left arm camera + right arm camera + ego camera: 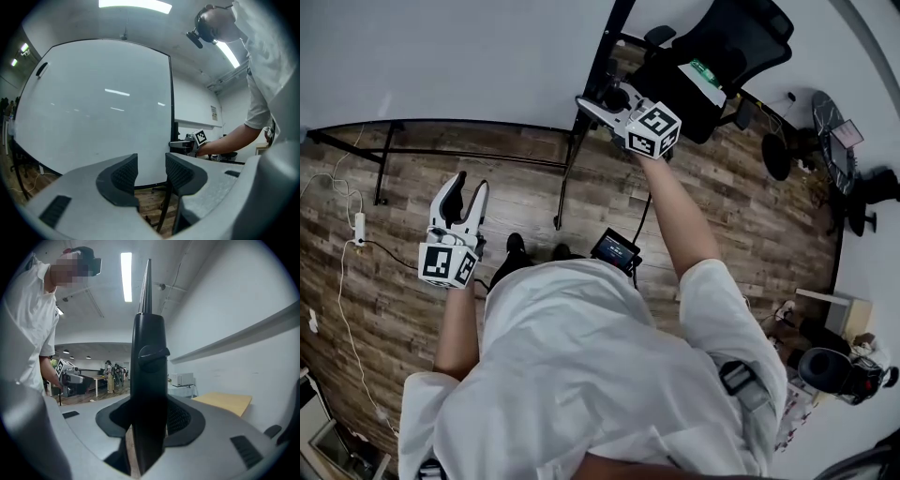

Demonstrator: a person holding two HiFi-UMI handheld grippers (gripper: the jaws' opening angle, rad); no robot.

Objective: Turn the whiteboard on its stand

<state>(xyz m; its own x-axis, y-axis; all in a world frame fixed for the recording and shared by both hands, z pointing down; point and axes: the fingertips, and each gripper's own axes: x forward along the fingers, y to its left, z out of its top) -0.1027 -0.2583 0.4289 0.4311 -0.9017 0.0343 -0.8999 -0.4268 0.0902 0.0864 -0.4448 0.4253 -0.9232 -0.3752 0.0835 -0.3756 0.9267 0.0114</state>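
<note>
Whiteboard [441,56]: large, white and blank, black-framed, upright on a black stand over a wood-plank floor [750,216], directly in front of the person; in the left gripper view it fills most of the picture [93,103], and in the right gripper view it shows only as a thin edge [148,287] rising above the jaws. Right gripper [591,105]: carried on a bare arm stretched straight forward from a short white sleeve, jaws pressed on either side of the black stand post [149,357] at the board's right edge, just under a round knob [153,352] on that post. Left gripper [469,187]: held lower and to the left on a bent arm, pointing at the board but well short of it, jaws spread with a narrow gap and nothing between them [151,168]. Markings: each gripper bears a cube with black-and-white square patterns. A black office chair [722,47] behind the post carries a green-and-white label [703,70], too small to read. A small lit screen [615,249] hangs at the person's front, its contents illegible.
</note>
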